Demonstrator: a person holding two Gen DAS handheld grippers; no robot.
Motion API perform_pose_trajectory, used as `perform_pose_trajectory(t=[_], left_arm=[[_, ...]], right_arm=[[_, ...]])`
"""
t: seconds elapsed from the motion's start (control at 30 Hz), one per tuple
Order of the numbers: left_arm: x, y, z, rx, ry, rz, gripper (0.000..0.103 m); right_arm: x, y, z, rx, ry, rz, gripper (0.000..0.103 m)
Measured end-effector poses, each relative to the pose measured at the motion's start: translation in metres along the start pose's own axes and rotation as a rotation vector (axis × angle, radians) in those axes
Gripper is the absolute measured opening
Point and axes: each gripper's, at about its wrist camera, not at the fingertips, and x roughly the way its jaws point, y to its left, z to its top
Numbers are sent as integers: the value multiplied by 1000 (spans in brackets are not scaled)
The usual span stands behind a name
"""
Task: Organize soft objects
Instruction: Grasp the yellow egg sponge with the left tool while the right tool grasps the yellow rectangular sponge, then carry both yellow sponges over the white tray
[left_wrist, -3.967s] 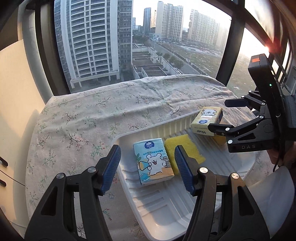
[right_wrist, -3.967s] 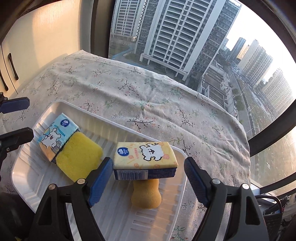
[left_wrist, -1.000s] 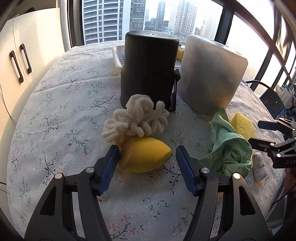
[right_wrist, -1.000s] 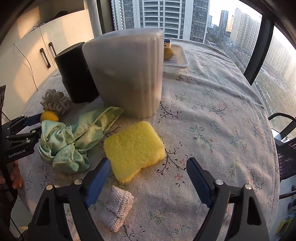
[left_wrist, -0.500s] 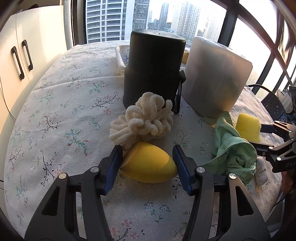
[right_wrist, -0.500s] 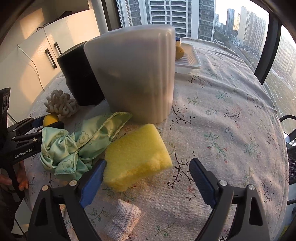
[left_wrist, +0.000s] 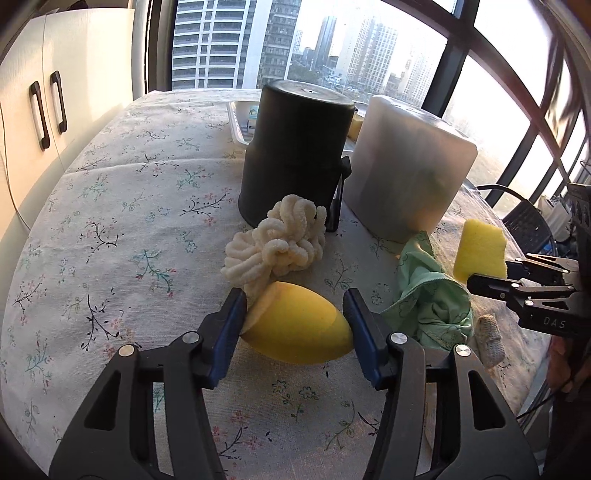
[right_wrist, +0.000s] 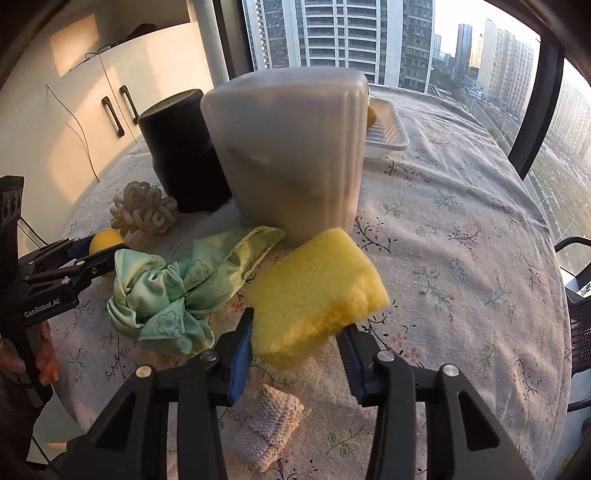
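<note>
1. The left hand-held gripper (left_wrist: 293, 325) has just been closing; its blue pads now clamp the egg-shaped yellow sponge (left_wrist: 299, 328), low over the floral desk (left_wrist: 110, 206).
2. A cream chenille knot (left_wrist: 277, 243) lies touching that sponge, just behind it.
3. Behind the knot stands an upturned black bin (left_wrist: 295, 155), and beside it a frosted white bin (left_wrist: 406, 166); both hide most of the white tray (right_wrist: 386, 129) at the far end.
4. A crumpled green cloth (right_wrist: 177, 288) lies between the two grippers, with a small knitted pad (right_wrist: 269, 432) near it.
5. The right hand-held gripper (right_wrist: 295, 343) has just closed on the square yellow sponge (right_wrist: 317, 295), held clear of the desk.
</note>
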Motion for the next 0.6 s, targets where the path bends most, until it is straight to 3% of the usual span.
perform_pose_trajectory(t=[0.6], left_arm=[[-23,8,13,-4,-41,59,52]], right_arm=[[-16,-38,-3,72,-4,-80,44]])
